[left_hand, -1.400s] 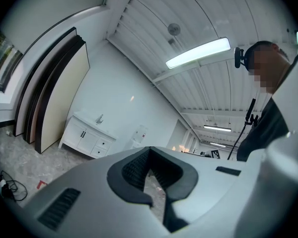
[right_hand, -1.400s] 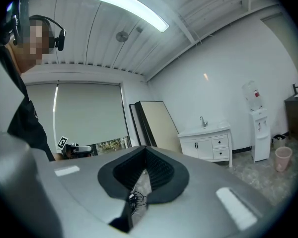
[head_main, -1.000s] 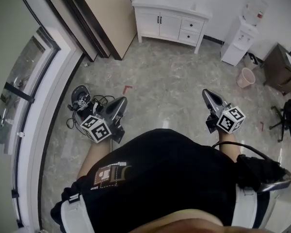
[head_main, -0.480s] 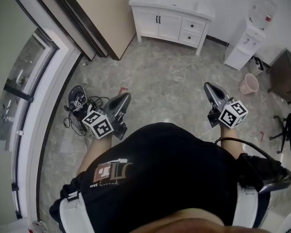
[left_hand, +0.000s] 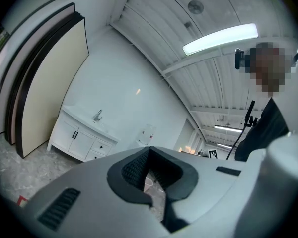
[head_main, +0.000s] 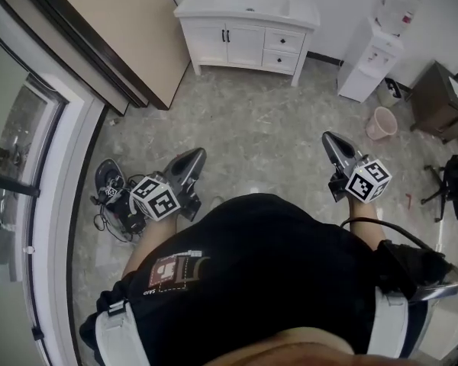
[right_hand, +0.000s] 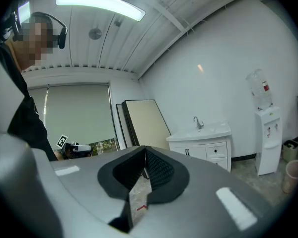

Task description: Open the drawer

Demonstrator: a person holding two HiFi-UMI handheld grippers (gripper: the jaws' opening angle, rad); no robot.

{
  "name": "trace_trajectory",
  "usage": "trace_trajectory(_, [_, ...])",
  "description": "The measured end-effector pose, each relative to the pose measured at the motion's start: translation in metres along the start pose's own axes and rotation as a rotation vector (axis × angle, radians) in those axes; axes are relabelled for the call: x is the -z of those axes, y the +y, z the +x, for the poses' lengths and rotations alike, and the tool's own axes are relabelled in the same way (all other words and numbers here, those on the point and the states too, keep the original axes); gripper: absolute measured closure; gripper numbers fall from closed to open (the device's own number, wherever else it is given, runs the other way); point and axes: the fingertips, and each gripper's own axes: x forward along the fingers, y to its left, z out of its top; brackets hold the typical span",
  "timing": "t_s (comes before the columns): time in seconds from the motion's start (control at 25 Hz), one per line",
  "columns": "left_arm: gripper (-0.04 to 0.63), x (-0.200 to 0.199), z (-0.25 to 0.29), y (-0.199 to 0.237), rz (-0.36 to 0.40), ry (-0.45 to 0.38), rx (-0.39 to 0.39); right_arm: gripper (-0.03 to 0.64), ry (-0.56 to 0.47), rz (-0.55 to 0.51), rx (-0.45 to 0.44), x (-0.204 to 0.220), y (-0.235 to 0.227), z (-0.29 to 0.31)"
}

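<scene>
The fingers [left_hand: 131,166] of our left gripper [head_main: 194,156] and our right gripper [head_main: 330,138] are pressed together, holding nothing. Over the last second the floor clutter [head_main: 111,197] has slid back beside us. We judge we are walking up, not yet reaching. The drawer [head_main: 283,40], upper of two, sits well ahead in the white vanity [head_main: 214,43], shut, with a small dark knob.

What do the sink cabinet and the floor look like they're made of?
Sink cabinet: probably white-painted wood or board, smooth and even, with small dark handles. Floor: likely stone or stone-look tile, grey with pale mottled veins.
</scene>
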Motion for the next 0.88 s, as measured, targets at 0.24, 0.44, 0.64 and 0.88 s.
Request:
trace_trajectory(0.24, [0.597, -0.064, 0.023, 0.082, 0.010, 0.017, 0.074, 0.613, -0.026, -0.029, 0.068, -0.029, 0.004, 0.081])
trace_trajectory(0.44, [0.597, -0.114, 0.026, 0.152, 0.025, 0.025, 0.104, 0.613, -0.055, -0.018, 0.114, -0.046, 0.004, 0.157])
trace_trajectory(0.64, [0.597, -0.141, 0.027, 0.214, 0.011, 0.019, 0.091, 0.612, -0.018, -0.022, 0.097, -0.046, 0.007, 0.230])
trace_trajectory(0.88, [0.597, -0.145, 0.029, 0.260, -0.024, 0.024, 0.035, 0.612, 0.009, -0.018, 0.072, -0.045, -0.012, 0.285])
